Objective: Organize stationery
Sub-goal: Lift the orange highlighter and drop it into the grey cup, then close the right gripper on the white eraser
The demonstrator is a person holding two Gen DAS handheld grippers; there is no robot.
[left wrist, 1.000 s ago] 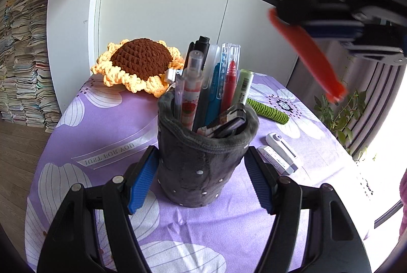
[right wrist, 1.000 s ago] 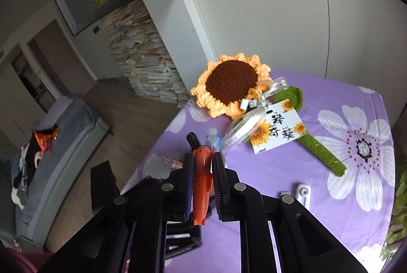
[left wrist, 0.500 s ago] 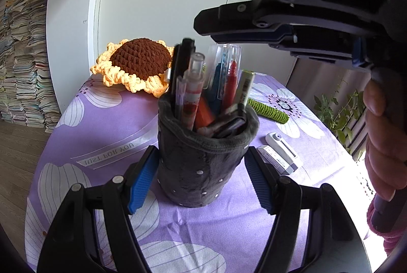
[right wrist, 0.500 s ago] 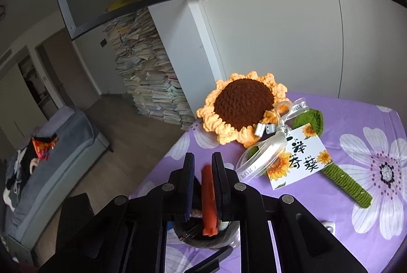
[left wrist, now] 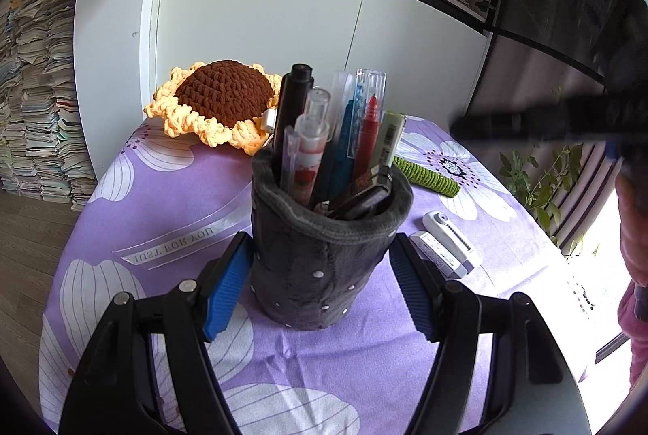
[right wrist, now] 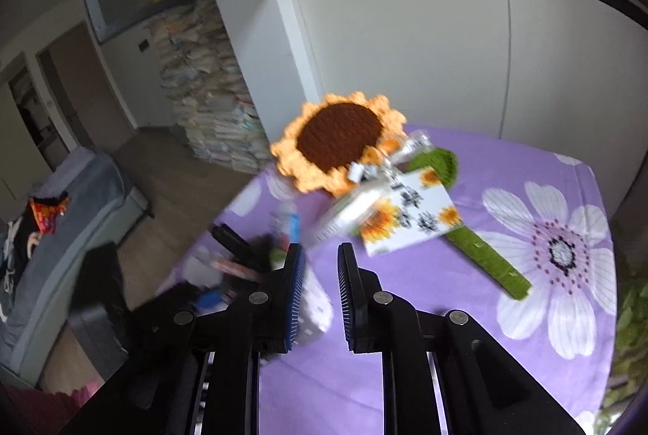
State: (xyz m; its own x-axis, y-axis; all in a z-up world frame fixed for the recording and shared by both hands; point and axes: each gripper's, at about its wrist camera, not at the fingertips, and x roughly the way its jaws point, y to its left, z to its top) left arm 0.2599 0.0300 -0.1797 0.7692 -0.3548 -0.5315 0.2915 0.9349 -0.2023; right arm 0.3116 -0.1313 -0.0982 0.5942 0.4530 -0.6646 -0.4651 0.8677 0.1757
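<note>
The left gripper [left wrist: 320, 281] has its jaws spread wide on either side of the pen holder [left wrist: 324, 252]; the left pad lies against or just beside the fabric wall and the right pad stands slightly clear, so it steadies more than it squeezes. The right gripper [right wrist: 320, 293] has its jaws parted a little with nothing between them, and it hangs above the table [left wrist: 170, 200]; this view is smeared, so what lies under it is hard to tell

The table wears a purple cloth with white flowers. At its far side lies a crocheted sunflower [left wrist: 220, 99], soft and of no concern to the job. The pen holder stands upright near the middle of the table, a dark plush cup with pale dots. It looks soft and easily dented, and top-heavy with its load, so it is best held low on the wall with gentle pressure. Pens [left wrist: 324, 135] stand packed inside it, light, stiff and smooth

Two small white items [left wrist: 445, 244], probably an eraser and a correction tape, lie just right of the holder. They look light and rigid; a grip across the short sides would suit each
</note>
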